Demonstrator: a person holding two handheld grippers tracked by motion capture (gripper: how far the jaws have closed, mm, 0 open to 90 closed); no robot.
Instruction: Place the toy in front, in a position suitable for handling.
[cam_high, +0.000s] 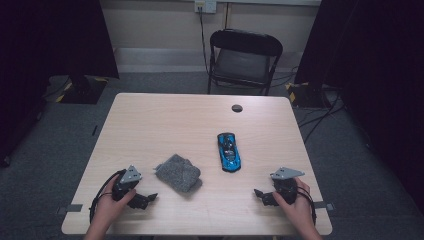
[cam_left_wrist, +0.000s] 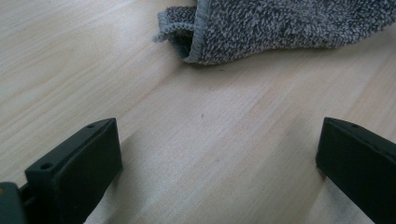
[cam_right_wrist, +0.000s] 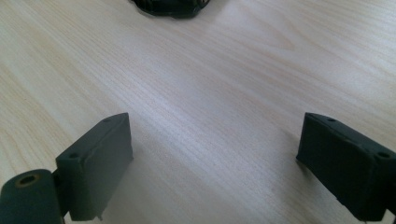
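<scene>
High view, table: a pale wooden table (cam_high: 165, 115) is filling the middle, with a small round dark hole (cam_high: 237, 108) near its far edge.
High view, cloth: a grey cloth (cam_high: 178, 172) is lying crumpled left of the table's middle, toward the near side.
High view, toy car: a blue toy car (cam_high: 228, 151) is sitting right of the cloth and a little farther away, well apart from it, lying lengthwise from near to far.
High view, left gripper: the left gripper (cam_high: 148, 199) is resting at the near left of the table in the person's left hand (cam_high: 111, 205), its tips pointing right, near the cloth but not touching it.
High view, right gripper: the right gripper (cam_high: 259, 195) is resting at the near right in the person's right hand (cam_high: 296, 206), its tips pointing left, near the car's closer end but apart from it.
High view, background: a black folding chair (cam_high: 243, 59) is standing beyond the far edge of the table.
Left gripper view, jaws: the two black jaws are standing wide apart with only bare tabletop (cam_left_wrist: 210, 140) between them, holding nothing.
Left gripper view, cloth: the cloth (cam_left_wrist: 280, 25) is lying ahead of the jaws at the far side, its hemmed corner nearest, clear of both jaws.
Right gripper view, jaws: the two black jaws are standing wide apart over bare wood (cam_right_wrist: 210, 116), gripping nothing.
Right gripper view, far edge: a dark object (cam_right_wrist: 169, 7) is showing at the far edge; I cannot tell what it is.
</scene>
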